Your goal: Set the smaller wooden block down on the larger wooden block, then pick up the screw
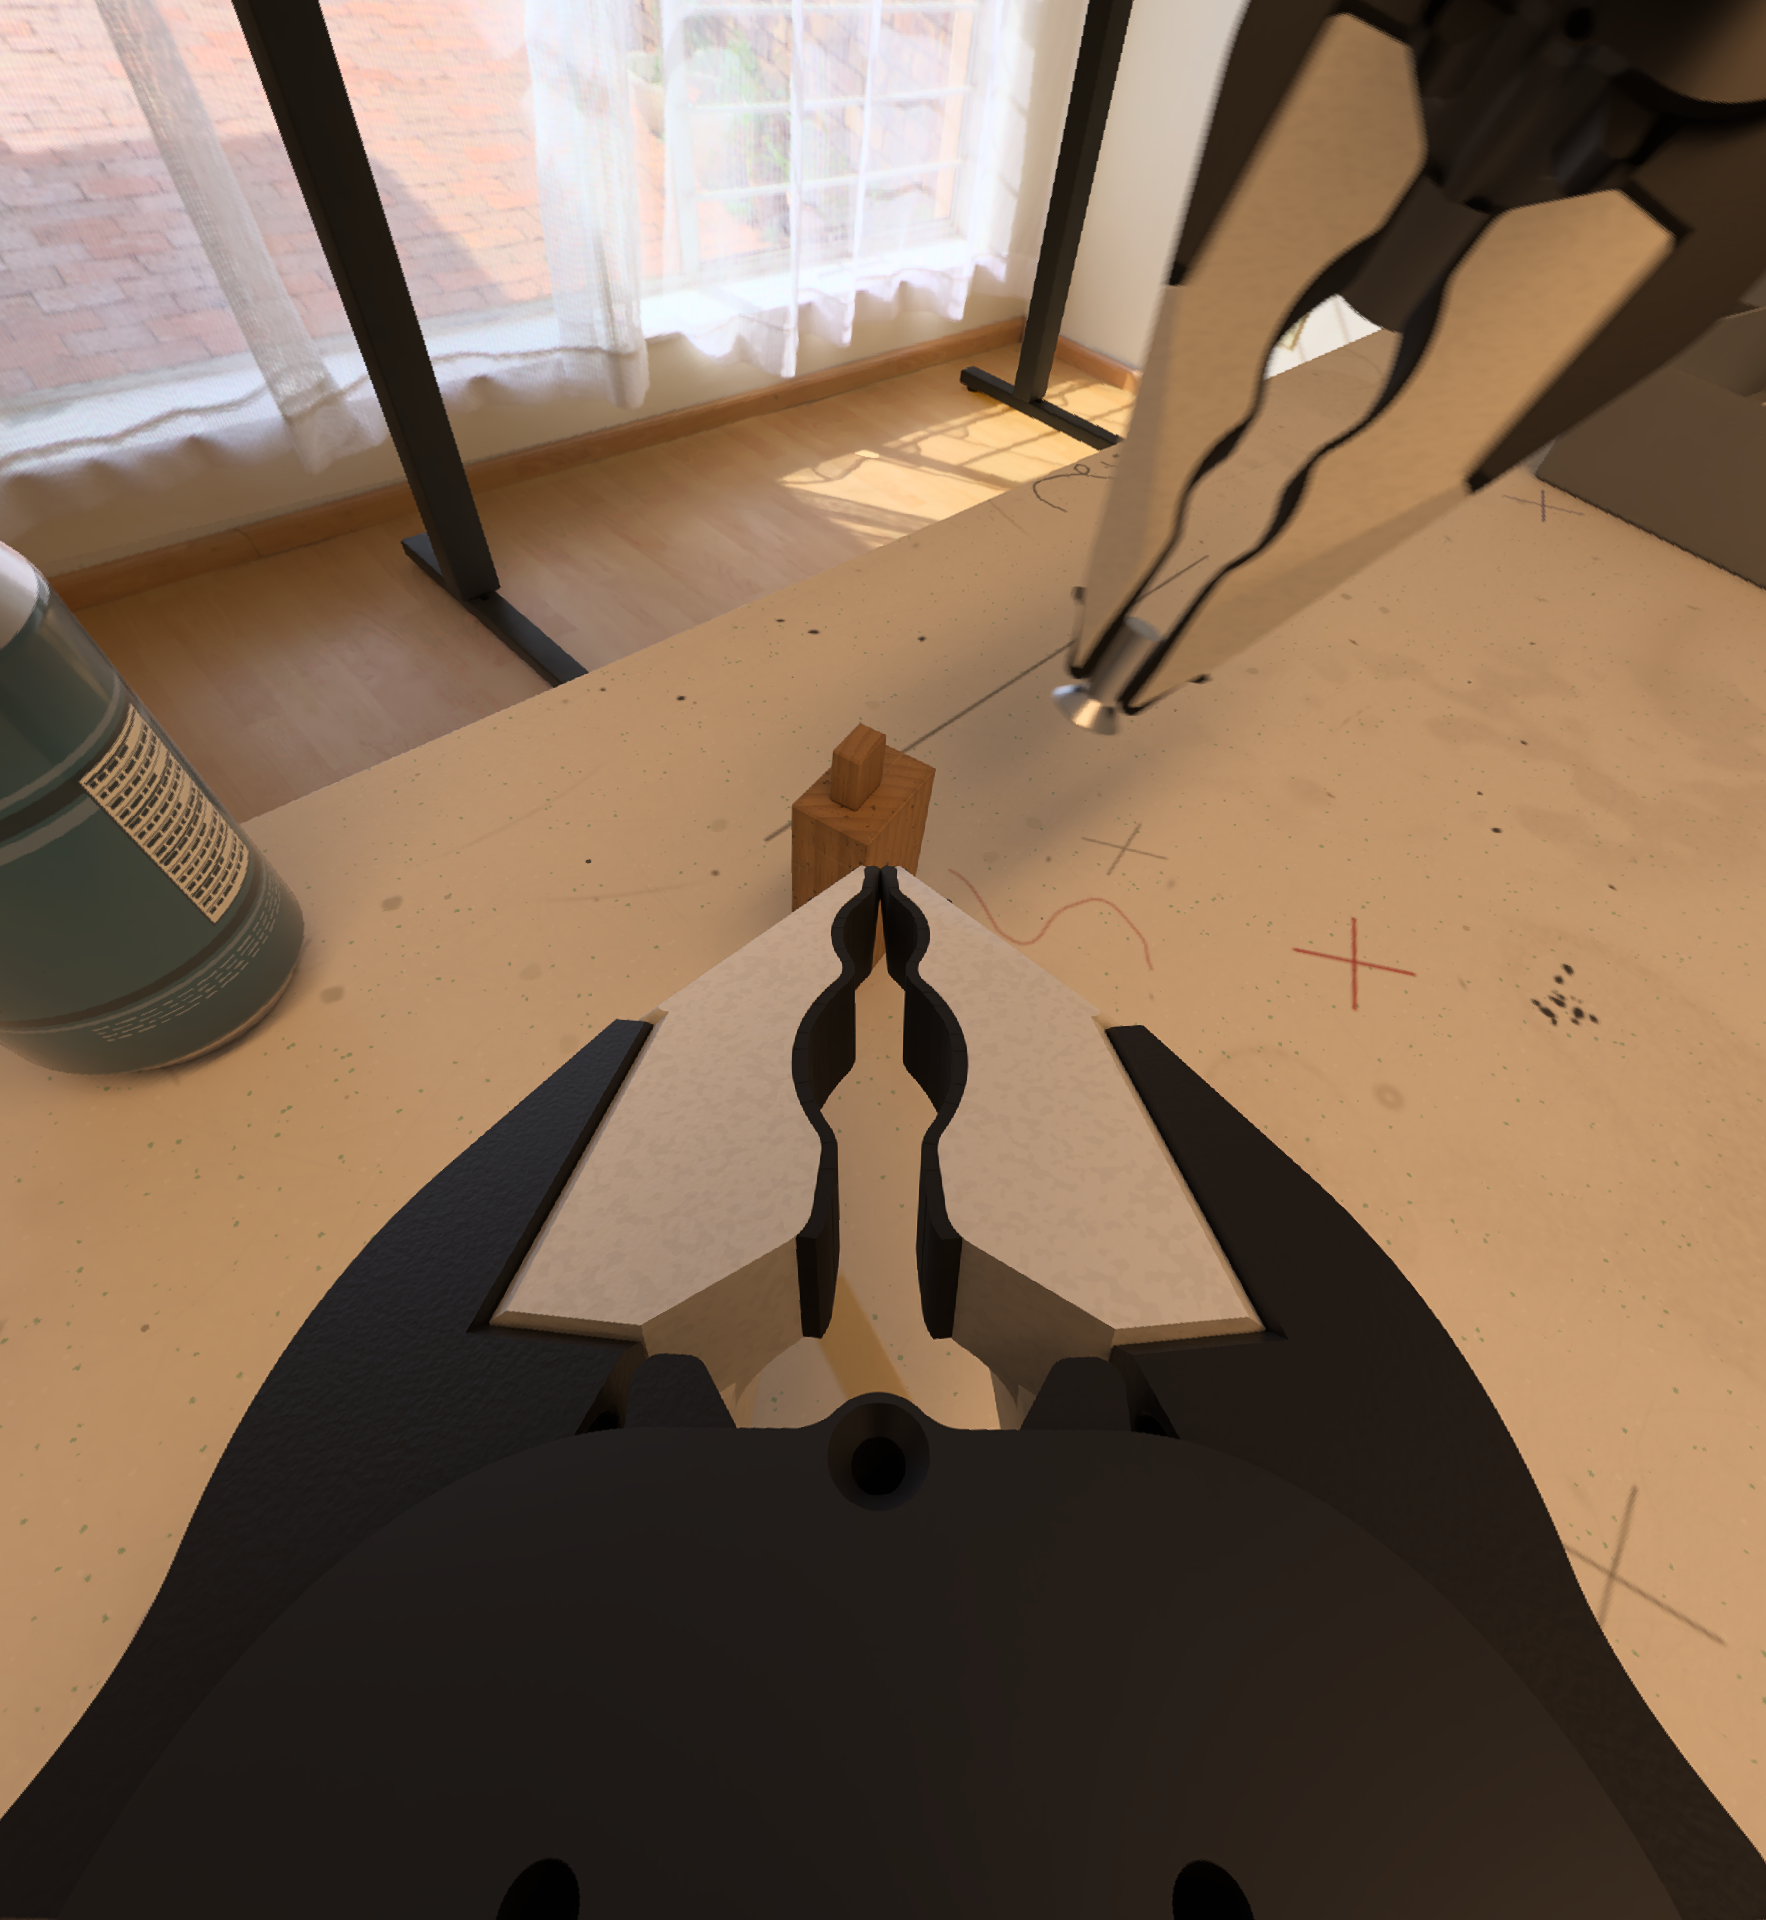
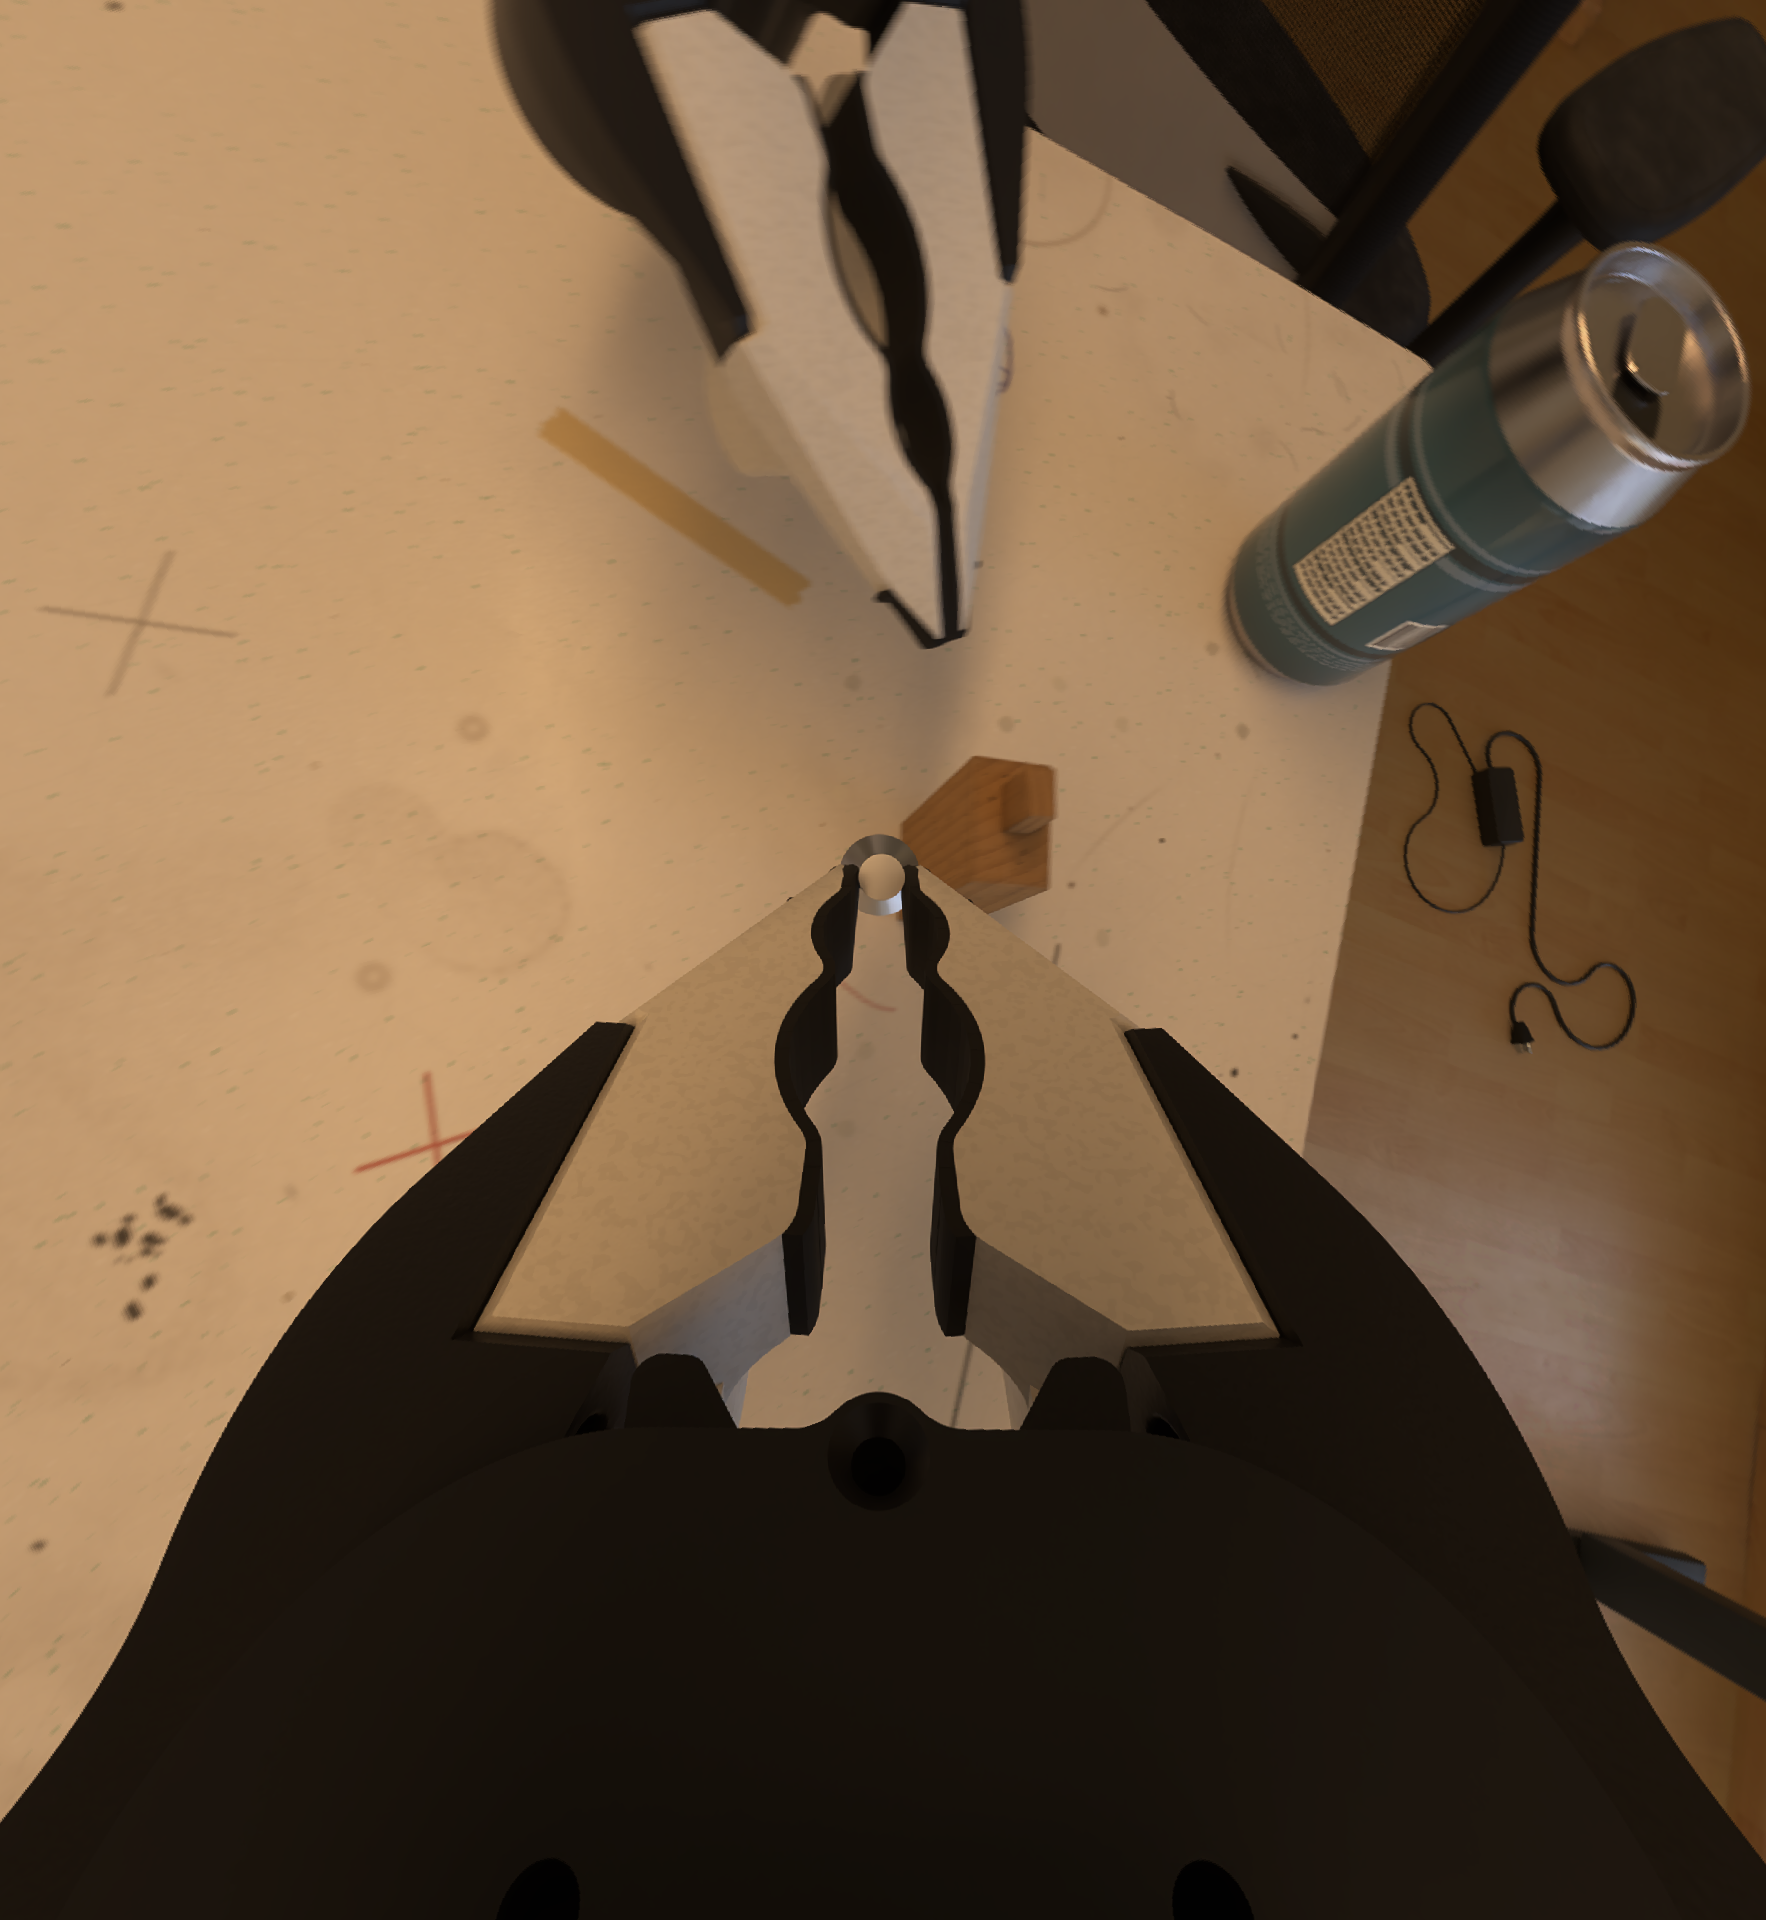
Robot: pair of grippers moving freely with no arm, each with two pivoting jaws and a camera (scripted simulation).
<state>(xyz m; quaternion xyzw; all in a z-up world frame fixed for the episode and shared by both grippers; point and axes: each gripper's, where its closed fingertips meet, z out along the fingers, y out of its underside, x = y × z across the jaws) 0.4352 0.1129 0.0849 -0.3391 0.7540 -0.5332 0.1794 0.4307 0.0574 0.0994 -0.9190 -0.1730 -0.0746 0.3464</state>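
Observation:
The smaller wooden block [image 1: 856, 767] stands on top of the larger wooden block [image 1: 863, 826] on the table; both also show in the right wrist view, the larger block [image 2: 972, 831] with the smaller block [image 2: 1030, 805] on it. My left gripper [image 1: 879, 878] is shut and empty, just in front of the blocks; it also shows in the right wrist view [image 2: 936, 629]. My right gripper [image 2: 880, 883] is shut on the silver screw [image 2: 880, 878] and holds it above the table. In the left wrist view, the right gripper [image 1: 1107, 681] holds the screw [image 1: 1102, 691] to the right of the blocks.
A dark green can [image 1: 79, 842] stands at the table's left edge, also in the right wrist view [image 2: 1481, 478]. The table [image 1: 1378, 1143] ends close behind the blocks. Black stand legs [image 1: 391, 343] and a chair [image 2: 1481, 135] are beyond it. A cable [image 2: 1492, 862] lies on the floor.

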